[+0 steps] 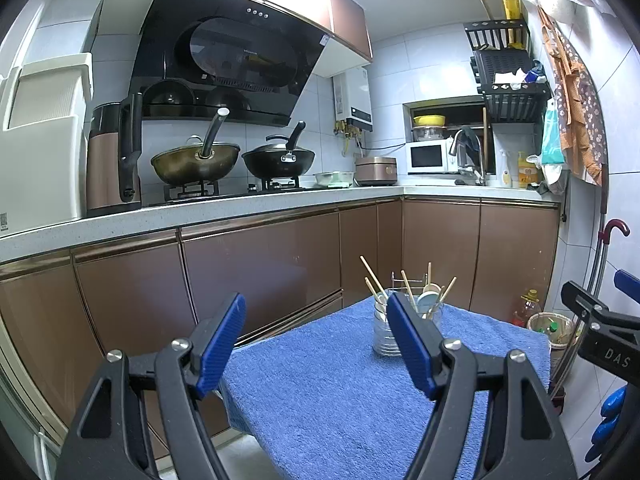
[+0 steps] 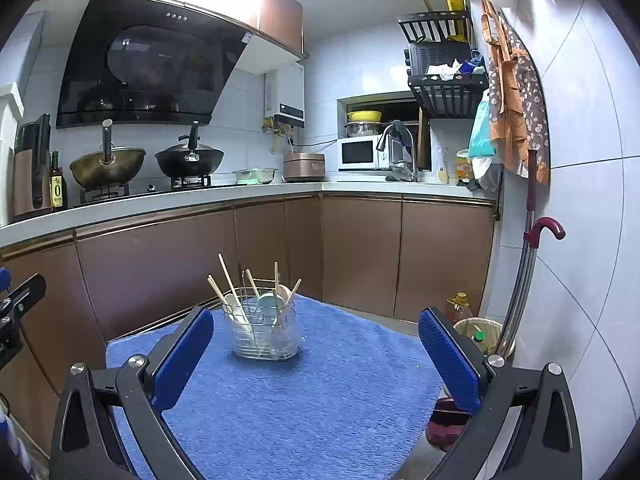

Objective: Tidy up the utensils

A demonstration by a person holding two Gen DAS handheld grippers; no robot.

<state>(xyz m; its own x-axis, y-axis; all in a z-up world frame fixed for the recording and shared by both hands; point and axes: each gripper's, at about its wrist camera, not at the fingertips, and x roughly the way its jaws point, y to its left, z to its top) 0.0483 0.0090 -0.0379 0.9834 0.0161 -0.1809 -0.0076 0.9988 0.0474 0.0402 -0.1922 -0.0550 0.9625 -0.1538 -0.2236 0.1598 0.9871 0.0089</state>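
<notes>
Kitchen cabinets in brown fill the background of the left wrist view, with two woks on the stove at upper left. Lower centre, a table draped in blue towel carries a clear utensil holder, partly hidden behind the right pad of the left gripper, which hangs empty with its jaws spread wide. The right gripper's tip shows at the right edge.

From the right wrist view the utensil holder stands centre frame on the table, inside a wire caddy. The right gripper is likewise spread and holds nothing. About six wooden chopsticks lean out of the holder, alongside roughly three pale spoons; overlap keeps the count uncertain.

Chopsticks look light, stiff and thin, likely to roll or pivot between the pads, so pinching mid-shaft seems best. Spoons appear ceramic or melamine, smooth and possibly chip-prone; their handles look like the safer hold. The holder probably tips easily when pulled sideways.
</notes>
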